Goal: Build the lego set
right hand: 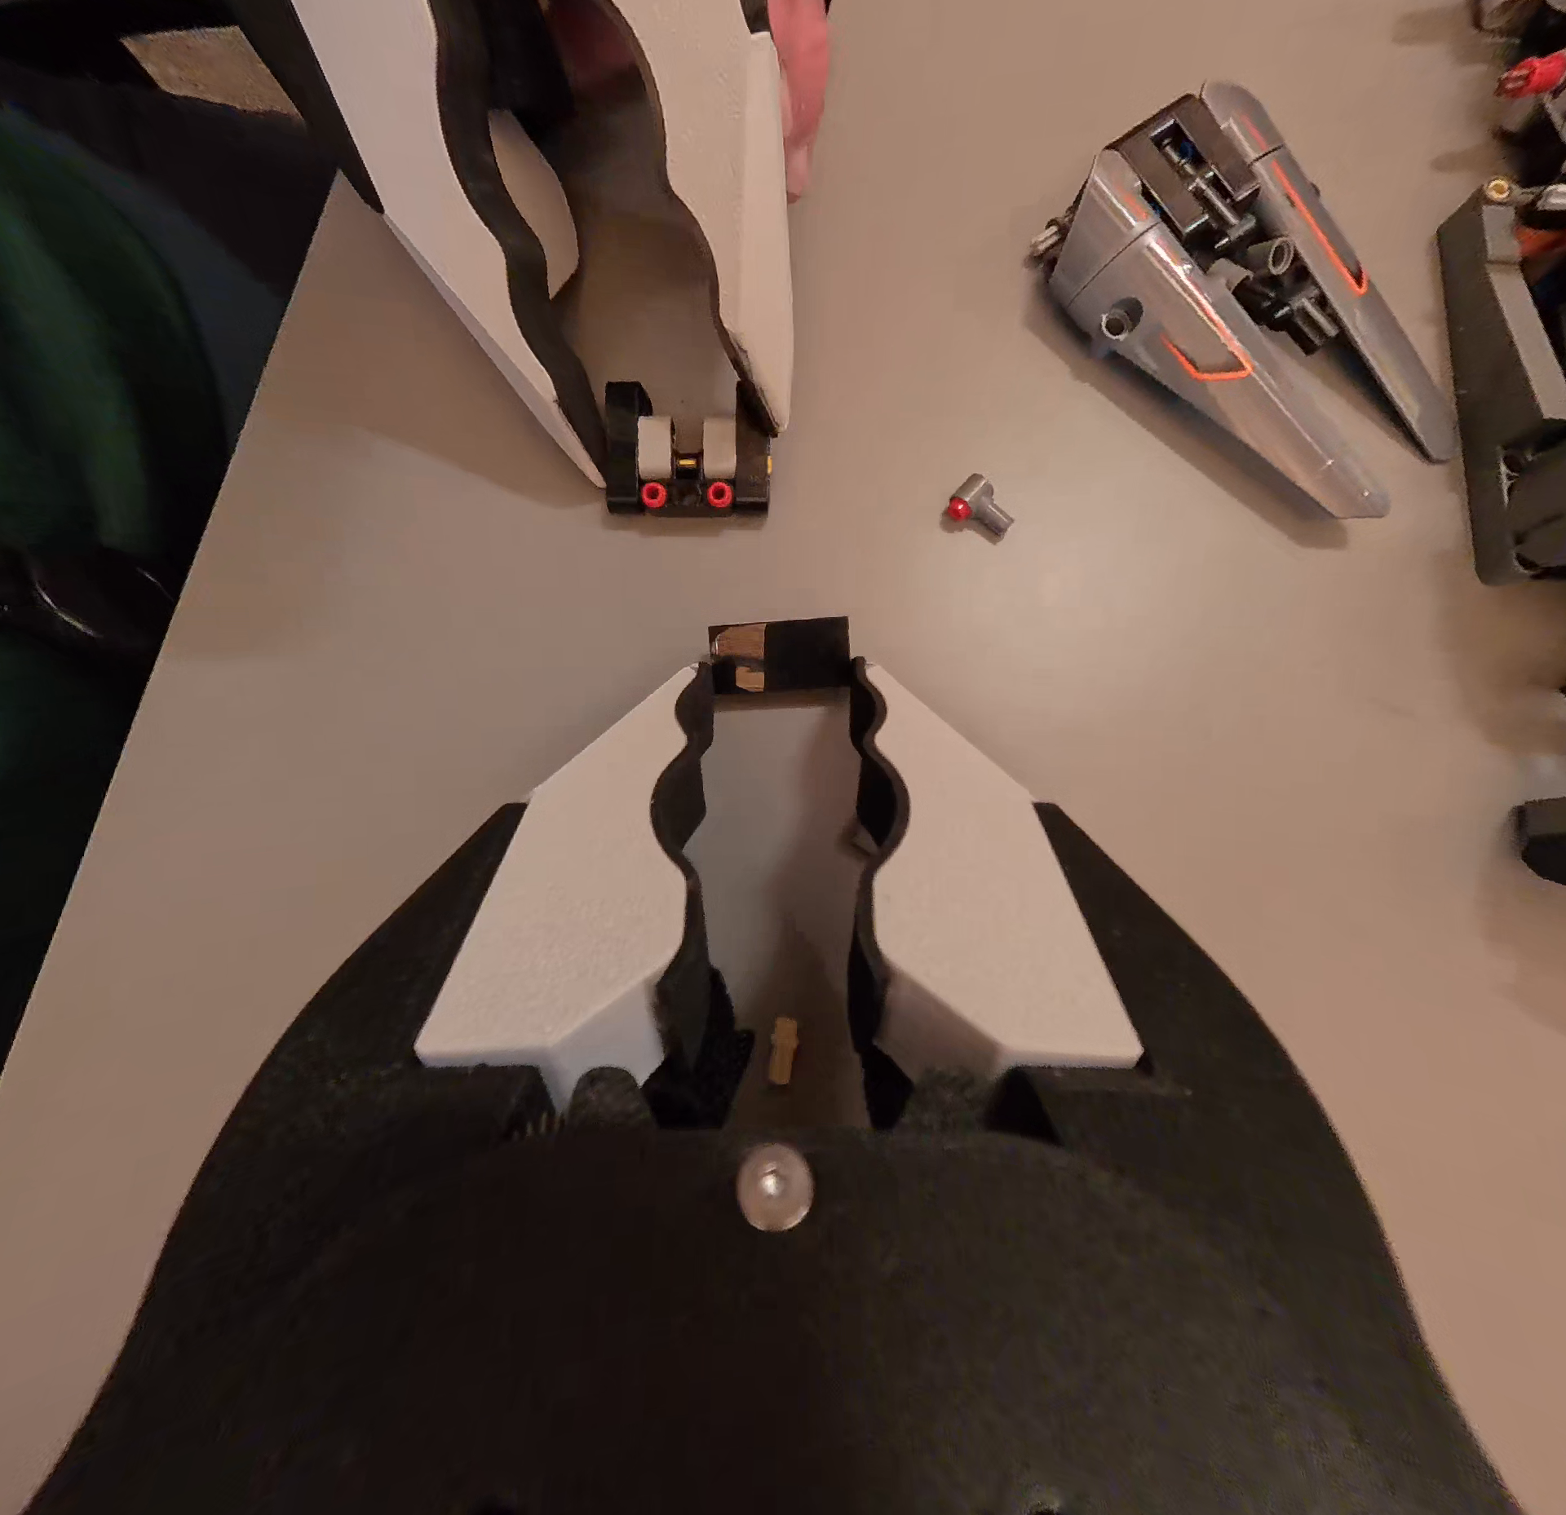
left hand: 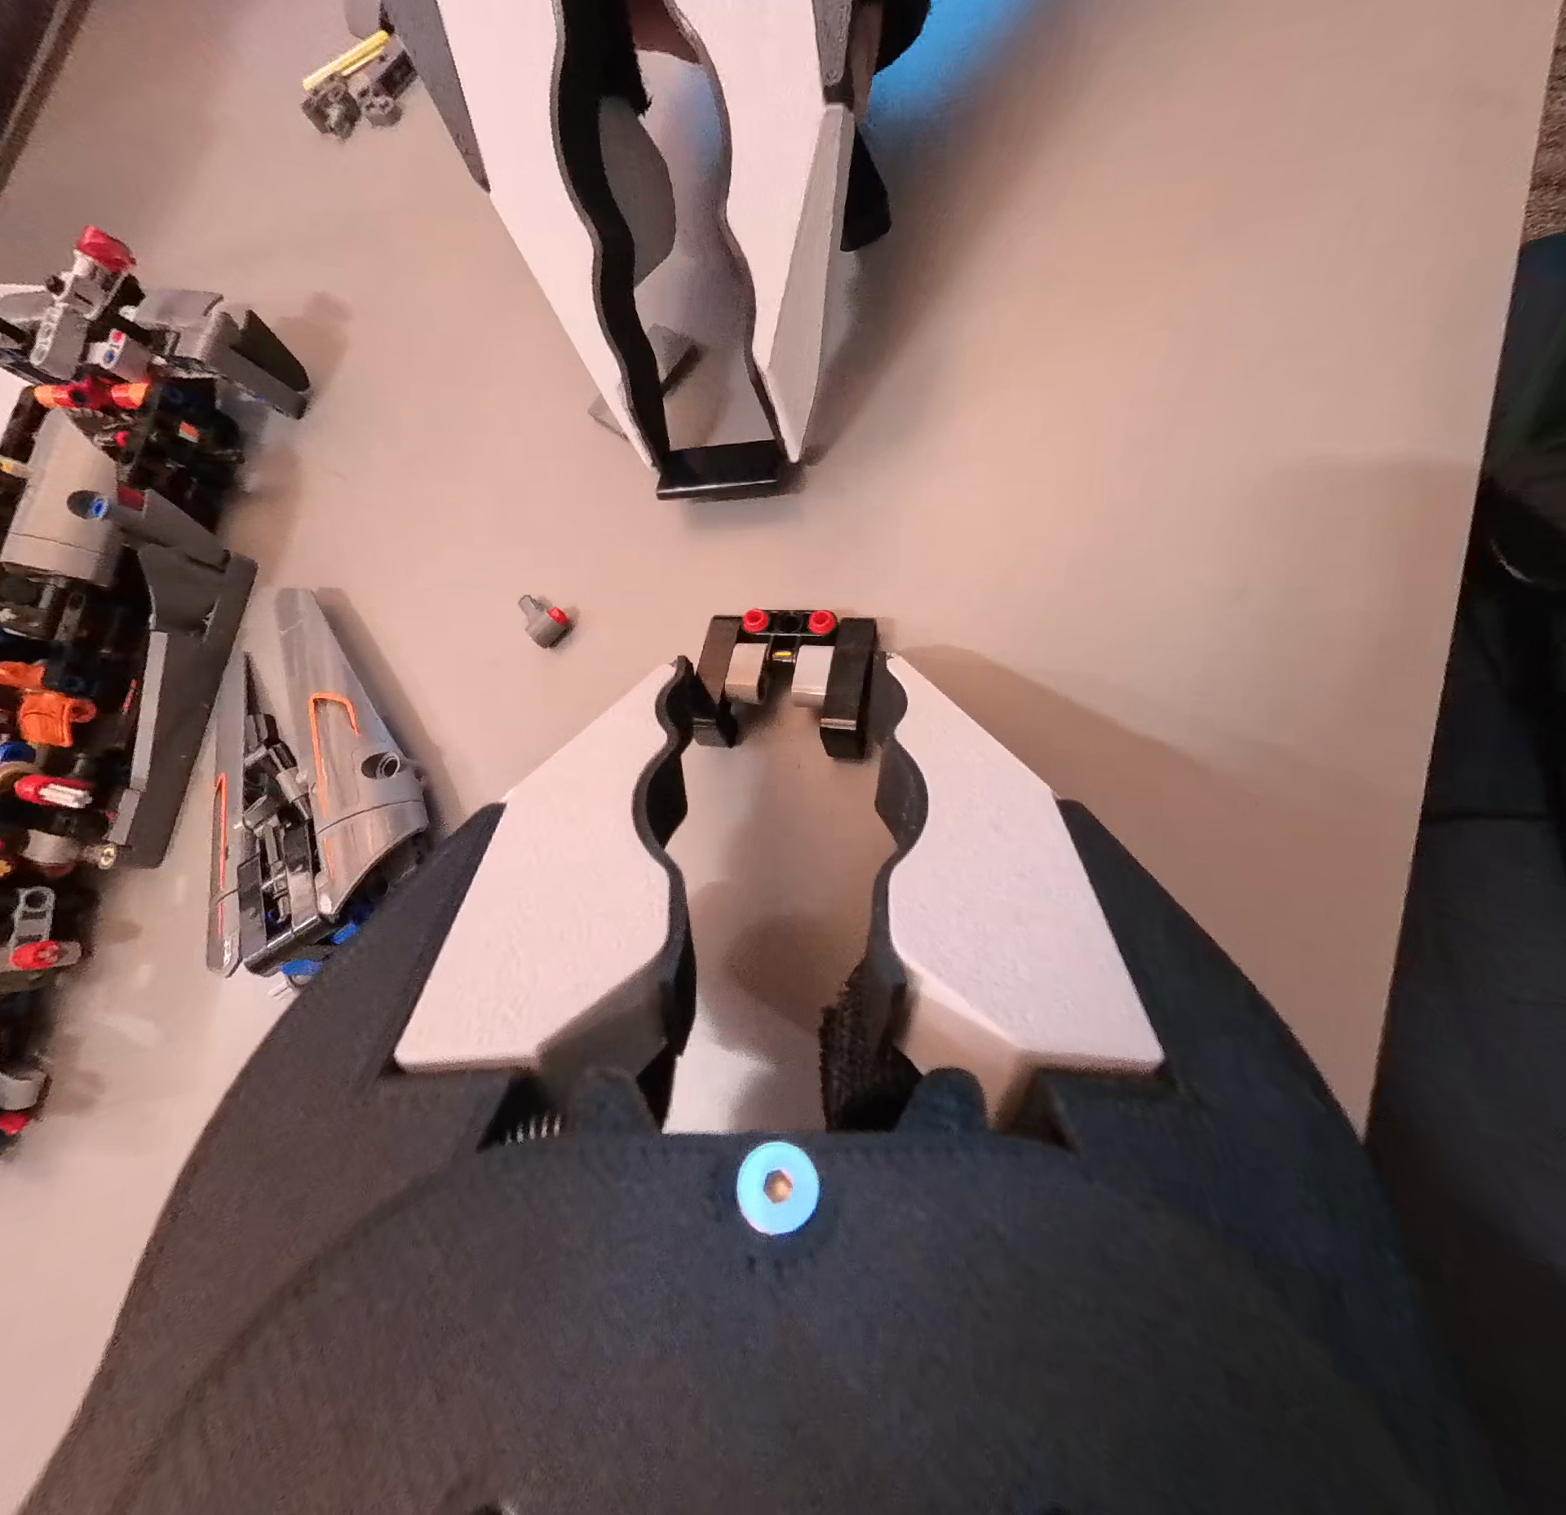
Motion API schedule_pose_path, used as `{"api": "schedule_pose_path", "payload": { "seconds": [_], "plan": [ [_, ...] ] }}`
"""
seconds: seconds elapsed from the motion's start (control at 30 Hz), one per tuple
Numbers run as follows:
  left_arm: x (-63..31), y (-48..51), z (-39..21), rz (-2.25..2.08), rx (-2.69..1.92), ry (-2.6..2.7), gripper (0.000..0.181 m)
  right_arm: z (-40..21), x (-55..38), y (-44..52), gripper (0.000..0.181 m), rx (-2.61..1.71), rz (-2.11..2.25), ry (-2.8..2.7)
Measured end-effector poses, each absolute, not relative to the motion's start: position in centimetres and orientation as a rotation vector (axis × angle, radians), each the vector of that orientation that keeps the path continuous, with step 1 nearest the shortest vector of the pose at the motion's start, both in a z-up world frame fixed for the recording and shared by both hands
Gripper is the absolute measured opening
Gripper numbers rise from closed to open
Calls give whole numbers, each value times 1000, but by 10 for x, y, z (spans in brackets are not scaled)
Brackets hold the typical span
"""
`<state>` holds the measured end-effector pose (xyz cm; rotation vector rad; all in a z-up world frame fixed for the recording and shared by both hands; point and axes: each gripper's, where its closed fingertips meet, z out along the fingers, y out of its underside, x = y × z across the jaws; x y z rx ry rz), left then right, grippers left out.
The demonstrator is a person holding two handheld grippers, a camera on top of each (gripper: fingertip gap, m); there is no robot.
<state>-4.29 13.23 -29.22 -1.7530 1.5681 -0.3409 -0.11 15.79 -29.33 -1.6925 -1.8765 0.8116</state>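
Observation:
My left gripper [left hand: 784, 686] is shut on a black frame assembly [left hand: 788, 669] with two red pins and two light grey pieces, held low over the table. It also shows in the right wrist view [right hand: 688, 458], with the left gripper [right hand: 686, 436] around it. My right gripper [right hand: 780, 669] is shut on a flat black piece [right hand: 784, 653], facing the frame a short way off. In the left wrist view the right gripper [left hand: 720, 466] holds that piece [left hand: 720, 476] near the table. A small grey connector with a red pin [left hand: 546, 619] [right hand: 979, 504] lies loose between them.
A silver wedge assembly with orange lines [left hand: 313, 763] [right hand: 1220, 288] lies beside the large multicoloured build [left hand: 85, 542] [right hand: 1508, 390]. Small loose parts [left hand: 356, 85] lie far off. A tan pin [right hand: 784, 1051] lies under my right gripper. The table edge [left hand: 1474, 542] [right hand: 254, 424] is close. Spacing between my two grippers at the tips: around 6 centimeters.

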Motion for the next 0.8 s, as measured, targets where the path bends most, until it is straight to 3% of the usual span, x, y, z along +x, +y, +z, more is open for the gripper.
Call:
{"api": "schedule_pose_path", "payload": {
  "seconds": [0.03, 0.43, 0.63, 0.8],
  "plan": [
    [-43, 133, -292, -330, -1764, 1554, 40, -293, -1, 157, 30, -1685, 814, -1879],
    [-41, 137, -286, -130, -1663, 1468, 39, -295, -4, 156, 31, -1660, 744, -1905],
    [-35, 144, -265, -111, -1575, 1385, 39, -278, -13, 159, 58, -1590, 726, -1834],
    [-25, 145, -253, -142, -1520, 1376, 39, -263, -29, 146, 56, -1439, 685, -1829]
  ]
}}
